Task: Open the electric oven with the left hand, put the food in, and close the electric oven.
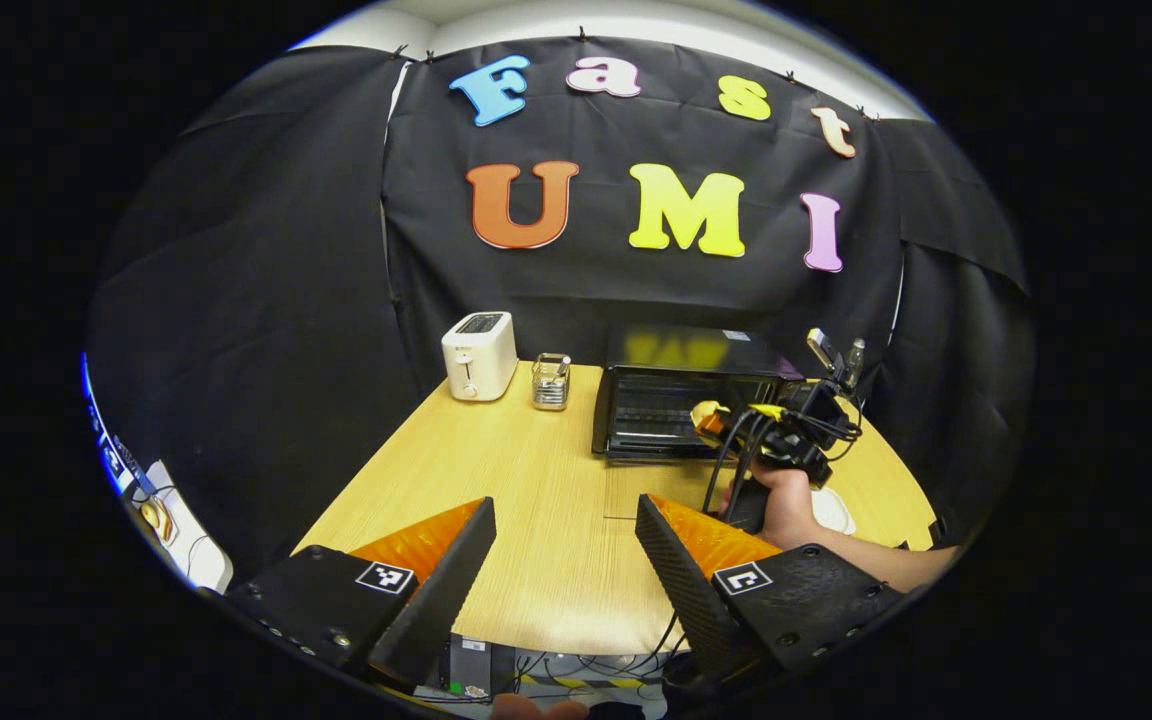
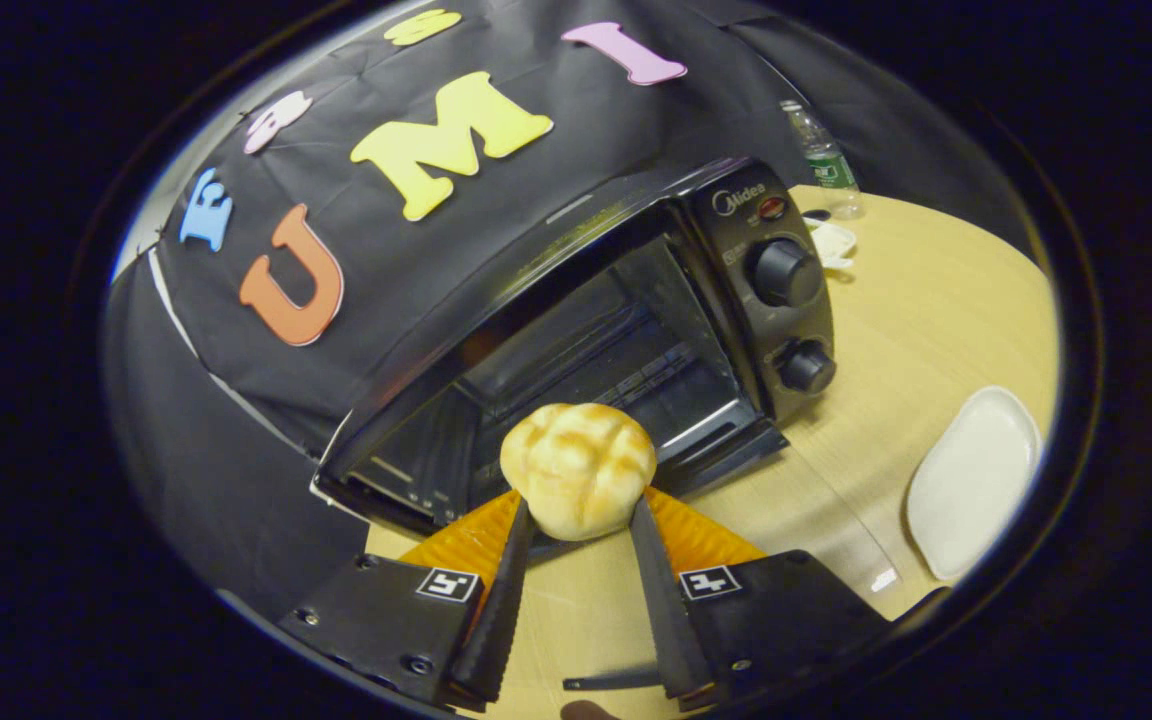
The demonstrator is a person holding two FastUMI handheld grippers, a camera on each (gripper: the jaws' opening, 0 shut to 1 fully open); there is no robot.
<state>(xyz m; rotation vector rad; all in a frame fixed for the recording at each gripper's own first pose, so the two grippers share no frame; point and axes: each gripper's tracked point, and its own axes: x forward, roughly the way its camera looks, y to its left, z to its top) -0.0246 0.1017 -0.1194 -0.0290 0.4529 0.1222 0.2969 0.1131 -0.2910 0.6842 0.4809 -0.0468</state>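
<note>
The right gripper (image 2: 576, 520) fingers clamp a bun (image 2: 577, 482) before the open oven (image 2: 626, 330).

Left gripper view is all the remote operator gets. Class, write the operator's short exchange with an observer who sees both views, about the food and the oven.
Operator: What is the right gripper holding?
Observer: The right gripper is shut on a round golden bun, pressed from both sides, just in front of the oven.
Operator: What controls does the oven have?
Observer: Two knobs, one above the other on its side panel.
</note>
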